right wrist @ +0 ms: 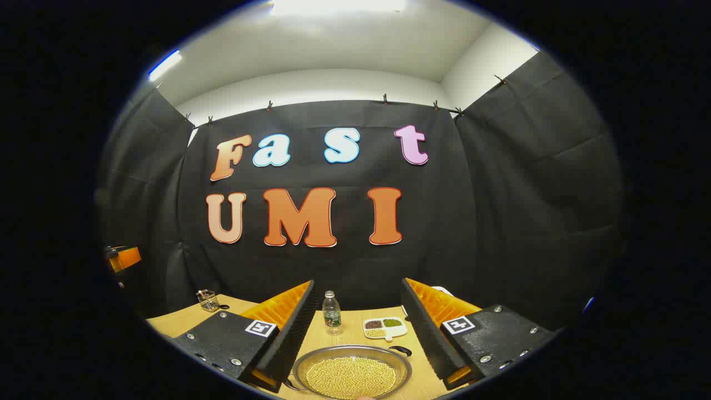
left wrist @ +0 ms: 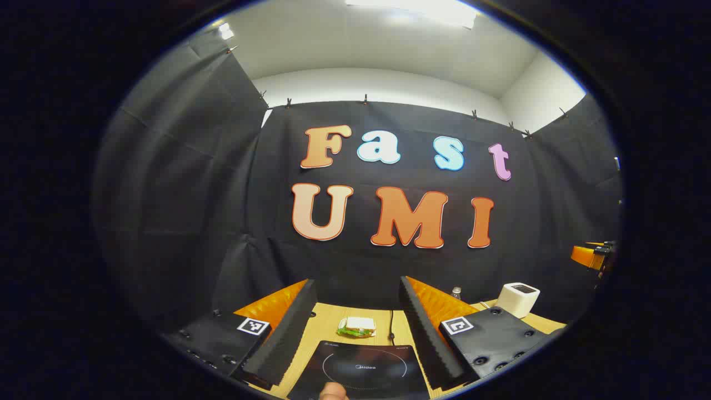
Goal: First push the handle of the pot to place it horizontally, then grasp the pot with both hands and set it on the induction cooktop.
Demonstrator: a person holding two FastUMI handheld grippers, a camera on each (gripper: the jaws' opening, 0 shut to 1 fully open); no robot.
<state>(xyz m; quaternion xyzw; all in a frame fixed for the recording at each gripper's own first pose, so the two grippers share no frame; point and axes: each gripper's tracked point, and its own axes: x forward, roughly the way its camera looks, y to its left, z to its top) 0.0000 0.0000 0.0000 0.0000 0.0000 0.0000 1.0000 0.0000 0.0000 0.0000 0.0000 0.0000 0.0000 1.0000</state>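
The pot [right wrist: 352, 375], holding pale beans, is sitting on the table [right wrist: 178, 319] between the right gripper [right wrist: 358, 339]'s spread fingers; beyond the pot are standing a sectioned dish [right wrist: 385, 328] and a bottle [right wrist: 331, 312]. The left gripper [left wrist: 355, 333] is hovering with fingers apart over the induction cooktop [left wrist: 361, 369]

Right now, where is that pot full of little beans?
In the right gripper view, the pot sits on the wooden table between the right gripper's open fingers, just nearer than the water bottle and the small divided dish.
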